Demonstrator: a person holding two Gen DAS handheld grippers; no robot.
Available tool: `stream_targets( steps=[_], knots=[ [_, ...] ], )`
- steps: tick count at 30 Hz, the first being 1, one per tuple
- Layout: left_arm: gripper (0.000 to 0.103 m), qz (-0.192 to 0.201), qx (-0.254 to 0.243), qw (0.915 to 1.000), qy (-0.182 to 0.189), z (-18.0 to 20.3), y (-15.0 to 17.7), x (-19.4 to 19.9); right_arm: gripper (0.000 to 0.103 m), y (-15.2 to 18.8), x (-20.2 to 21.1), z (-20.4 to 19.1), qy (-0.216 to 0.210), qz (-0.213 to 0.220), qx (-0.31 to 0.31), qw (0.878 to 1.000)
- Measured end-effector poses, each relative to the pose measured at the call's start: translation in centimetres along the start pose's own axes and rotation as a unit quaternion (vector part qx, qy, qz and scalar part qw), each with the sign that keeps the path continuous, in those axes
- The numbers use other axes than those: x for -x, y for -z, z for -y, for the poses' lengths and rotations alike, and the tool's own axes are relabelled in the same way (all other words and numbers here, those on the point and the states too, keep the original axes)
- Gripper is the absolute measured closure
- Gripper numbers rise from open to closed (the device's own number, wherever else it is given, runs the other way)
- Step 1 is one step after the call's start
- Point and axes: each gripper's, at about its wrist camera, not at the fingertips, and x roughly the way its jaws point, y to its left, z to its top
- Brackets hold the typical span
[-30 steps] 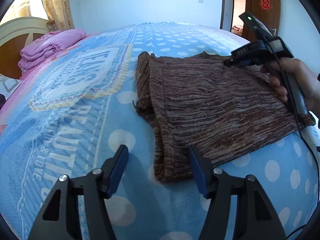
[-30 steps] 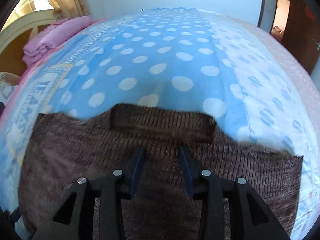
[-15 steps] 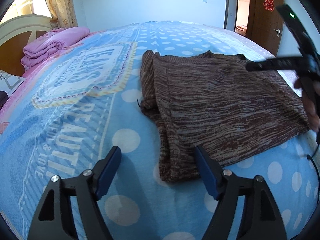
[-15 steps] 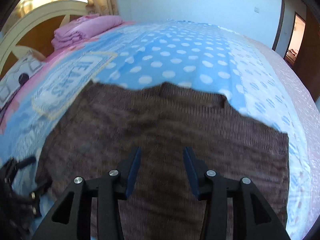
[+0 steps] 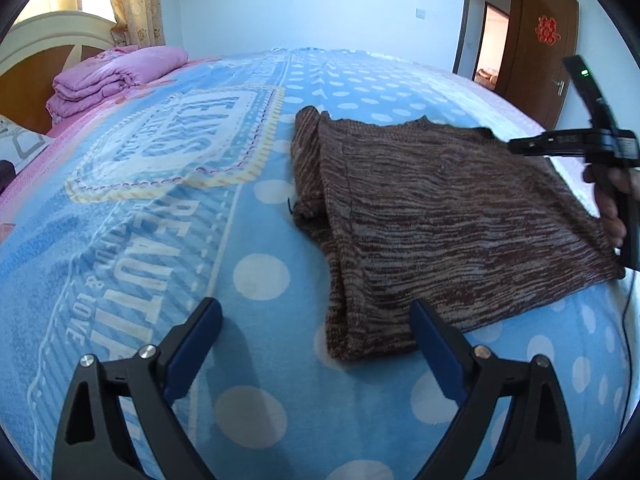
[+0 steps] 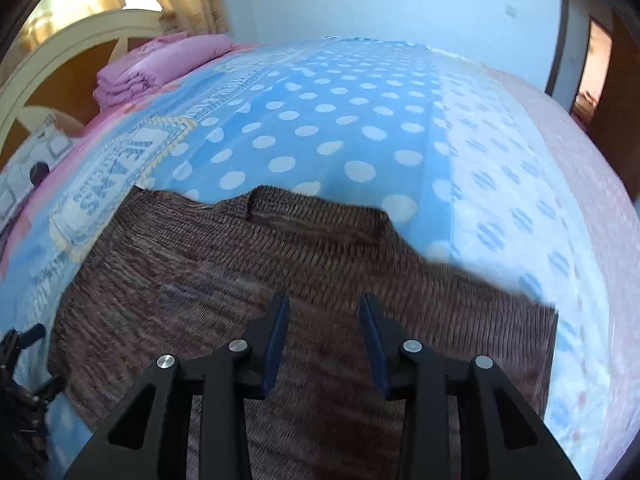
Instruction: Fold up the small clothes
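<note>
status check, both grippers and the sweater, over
Left gripper open, empty, low at the brown sweater's near corner. Right gripper open, empty, above sweater's middle. Sweater flat on the bedspread, one side folded in. Nothing in the way.

Left gripper (image 5: 316,332) was spread wide, jaws well apart, held low. Right gripper (image 6: 323,320) sat partly parted with nothing between its fingers, gripped by the right hand (image 5: 612,204) at far right.
</note>
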Motion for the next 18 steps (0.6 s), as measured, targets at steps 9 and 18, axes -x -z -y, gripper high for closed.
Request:
stream_targets(
  steps=[9,18],
  knots=[
    [0.003,-0.004,-0.004,1.0000,-0.004,0.3,-0.2,-0.4,0.100,-0.8,-3.8,-0.4,0.000,-0.037,0.054,0.998],
    [0.003,0.001,0.000,1.0000,0.005,0.0,0.0,-0.1,0.102,-2.0,-3.8,-0.7,0.046,-0.010,0.042,0.998]
  ],
)
